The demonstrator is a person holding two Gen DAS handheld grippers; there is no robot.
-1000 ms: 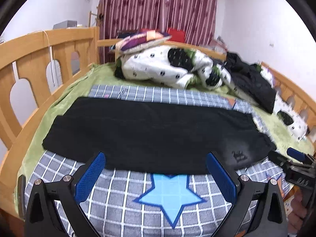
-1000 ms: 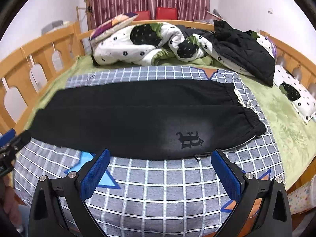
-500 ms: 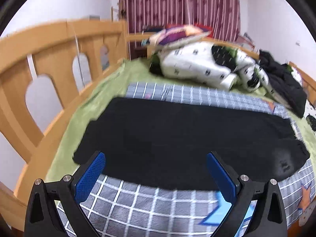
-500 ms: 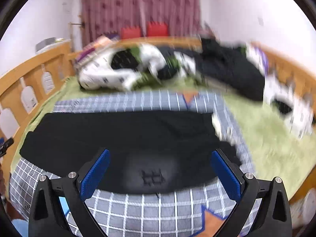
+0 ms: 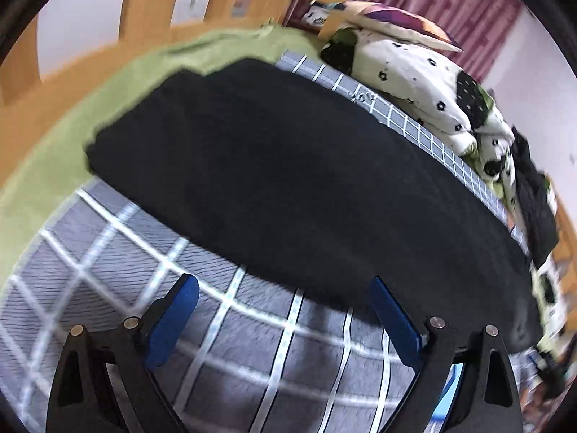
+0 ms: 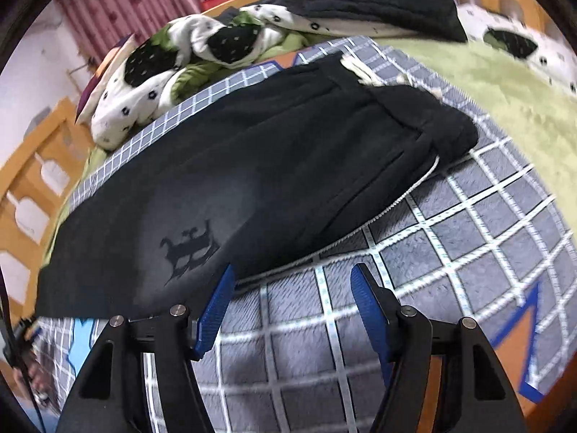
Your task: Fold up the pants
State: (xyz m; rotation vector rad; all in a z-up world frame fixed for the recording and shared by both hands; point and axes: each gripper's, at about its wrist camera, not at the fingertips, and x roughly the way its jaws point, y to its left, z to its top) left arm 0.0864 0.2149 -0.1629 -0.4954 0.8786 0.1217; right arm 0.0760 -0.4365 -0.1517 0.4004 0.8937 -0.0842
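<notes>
Left gripper (image 5: 283, 310) and right gripper (image 6: 290, 297), both with jaws apart and empty, have dropped from hovering to the near edge of the black pants (image 6: 252, 166), spread flat on the checked blanket (image 6: 468, 238); grasp appears imminent.
</notes>
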